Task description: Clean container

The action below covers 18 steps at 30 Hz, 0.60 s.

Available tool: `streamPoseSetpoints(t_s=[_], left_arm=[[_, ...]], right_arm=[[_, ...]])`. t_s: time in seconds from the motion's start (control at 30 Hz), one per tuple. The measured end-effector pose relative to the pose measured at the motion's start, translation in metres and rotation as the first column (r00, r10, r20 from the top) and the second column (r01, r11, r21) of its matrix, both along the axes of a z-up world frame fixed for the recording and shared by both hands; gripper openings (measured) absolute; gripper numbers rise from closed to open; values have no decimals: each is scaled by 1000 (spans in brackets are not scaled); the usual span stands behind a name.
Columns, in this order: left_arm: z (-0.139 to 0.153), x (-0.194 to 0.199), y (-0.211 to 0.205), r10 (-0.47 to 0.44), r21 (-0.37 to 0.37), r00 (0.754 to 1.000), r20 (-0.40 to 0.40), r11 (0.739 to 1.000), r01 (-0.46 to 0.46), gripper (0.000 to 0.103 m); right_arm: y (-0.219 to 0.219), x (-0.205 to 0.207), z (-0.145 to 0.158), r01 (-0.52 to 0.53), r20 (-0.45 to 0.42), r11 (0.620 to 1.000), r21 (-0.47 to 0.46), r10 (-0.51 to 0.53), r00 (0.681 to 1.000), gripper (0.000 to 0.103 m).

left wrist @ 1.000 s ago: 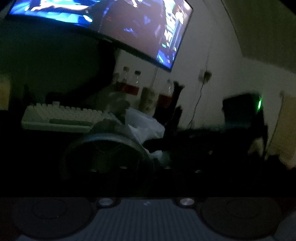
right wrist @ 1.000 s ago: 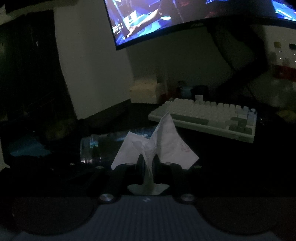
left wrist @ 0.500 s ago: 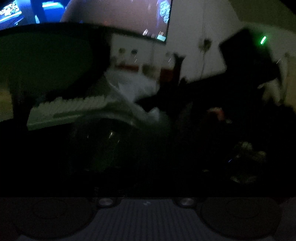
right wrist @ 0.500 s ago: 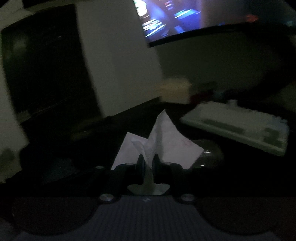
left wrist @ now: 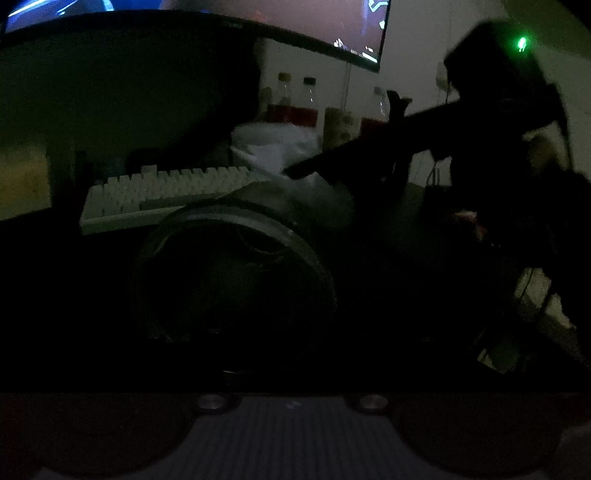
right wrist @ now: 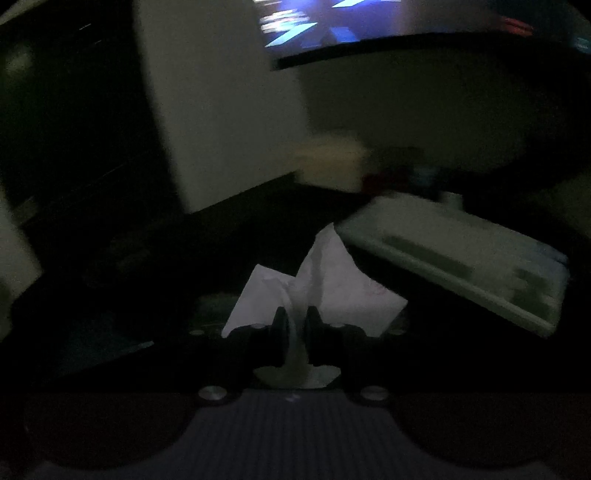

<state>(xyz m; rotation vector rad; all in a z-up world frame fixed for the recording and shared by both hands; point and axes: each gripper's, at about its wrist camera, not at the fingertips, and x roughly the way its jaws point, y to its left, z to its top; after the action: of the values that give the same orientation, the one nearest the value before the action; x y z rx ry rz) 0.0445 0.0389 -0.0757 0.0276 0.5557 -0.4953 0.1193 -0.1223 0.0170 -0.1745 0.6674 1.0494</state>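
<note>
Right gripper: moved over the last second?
Yes. The right gripper, shut on the tissue, swung left: the keyboard and monitor slid rightward in its view.

Very dim, motion-blurred fisheye views, lit only by monitor glow.

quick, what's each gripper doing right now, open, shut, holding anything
Left gripper: jaws opening; its fingers are lost in the dark, with the round container right in front.
Right gripper: shut on the white tissue.
</note>
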Motion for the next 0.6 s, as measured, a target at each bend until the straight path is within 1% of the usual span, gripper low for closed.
streamPoseSetpoints(t_s=[0.03, 0.1, 0.13, 0.23, 0.3, 0.37, 0.4, 0.5, 0.6], left_arm=[[1, 1, -1, -1, 12, 1000, -7, 1000, 1, 38], [3, 2, -4, -11, 32, 1000, -21, 999, 12, 44], [4, 3, -5, -25, 37, 999, -28, 999, 26, 49], [5, 2, -6, -39, 62, 999, -31, 997, 41, 50], [5, 0, -6, -45, 76, 998, -31, 996, 47, 50], [5, 1, -3, -58, 73, 998, -39, 995, 61, 50], [6, 2, -1, -64, 63, 997, -47, 996, 67, 50], [7, 8, 6, -85, 34, 994, -74, 996, 88, 50], [8, 12, 7, -90, 36, 992, -84, 995, 93, 50]], right_arm=[[2, -2, 1, -19, 0, 1000, -4, 19, 1000, 14], [4, -2, 2, -31, 3, 999, -12, 31, 1000, 12], [3, 0, 1, -19, 14, 1000, -19, 19, 1000, 12], [-6, 14, -4, 88, 58, 995, -46, -85, 995, 13], [-10, 25, -5, 151, 49, 987, -54, -149, 988, 13], [-9, 26, -5, 177, 40, 983, -51, -175, 984, 13], [-7, 24, -5, 175, 40, 983, -48, -174, 984, 13], [1, 5, -4, 59, 29, 998, 4, -59, 998, 13], [10, -9, -5, -18, 53, 999, 29, 17, 998, 13]])
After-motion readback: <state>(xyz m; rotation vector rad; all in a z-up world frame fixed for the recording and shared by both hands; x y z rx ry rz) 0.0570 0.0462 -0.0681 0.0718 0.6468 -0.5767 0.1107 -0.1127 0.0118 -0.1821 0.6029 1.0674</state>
